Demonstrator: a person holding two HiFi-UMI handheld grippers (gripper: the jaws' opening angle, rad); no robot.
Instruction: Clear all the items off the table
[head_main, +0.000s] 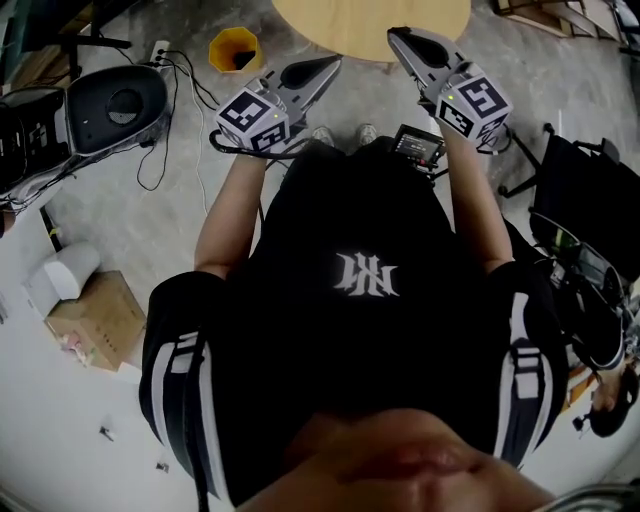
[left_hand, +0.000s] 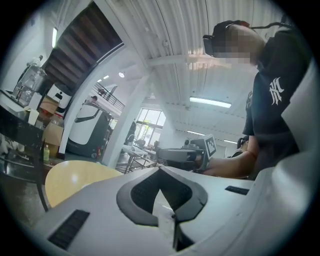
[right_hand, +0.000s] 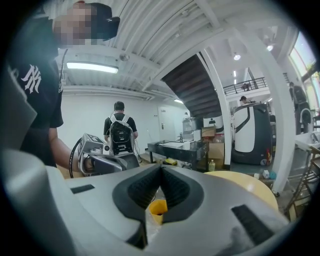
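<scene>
both grippers, left (head_main: 322, 68) and right (head_main: 402, 40), held forward, jaws closed, empty

I held two grippers, the left gripper (head_main: 330, 66) and the right gripper (head_main: 398, 38), and each carried one marker cube. I counted one round table (head_main: 370, 25) and one yellow bin (head_main: 233, 50) on the floor off its left edge. Two shoes (head_main: 322, 134) showed below my arms, and one cardboard box (head_main: 95, 320) sat far to my left. In the right gripper view I saw one person with a backpack (right_hand: 120, 132). There were possibly two more figures on the balcony, too small to be sure.
</scene>
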